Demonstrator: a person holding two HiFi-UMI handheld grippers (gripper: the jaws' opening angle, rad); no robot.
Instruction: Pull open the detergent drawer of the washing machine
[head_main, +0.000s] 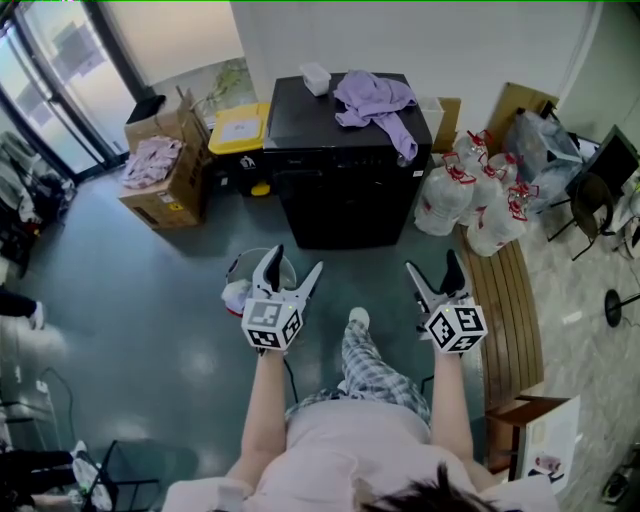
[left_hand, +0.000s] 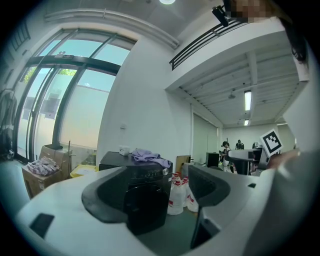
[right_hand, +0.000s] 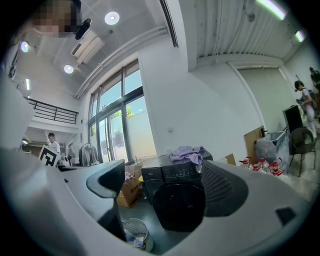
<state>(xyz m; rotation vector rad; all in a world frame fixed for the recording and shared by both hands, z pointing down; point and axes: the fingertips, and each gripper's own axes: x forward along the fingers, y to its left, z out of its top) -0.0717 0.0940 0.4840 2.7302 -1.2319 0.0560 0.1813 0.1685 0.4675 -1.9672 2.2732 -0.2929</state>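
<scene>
Both empty: left tool (head_main: 297, 260) jaws wide apart, right tool (head_main: 433, 262) same. Straight ahead, well apart from both: washing machine (head_main: 345, 170), on floor at far wall. Its detergent drawer not made out; likely left end of top front strip, long axis crosswise, so left tool probably nearer.

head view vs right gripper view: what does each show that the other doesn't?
Head view only: wooden bench, the person's checked trousers. Right gripper view only: ceiling lights, upper balcony railing. Both: black washing machine with a purple garment on top, cardboard box, wastebasket.
</scene>
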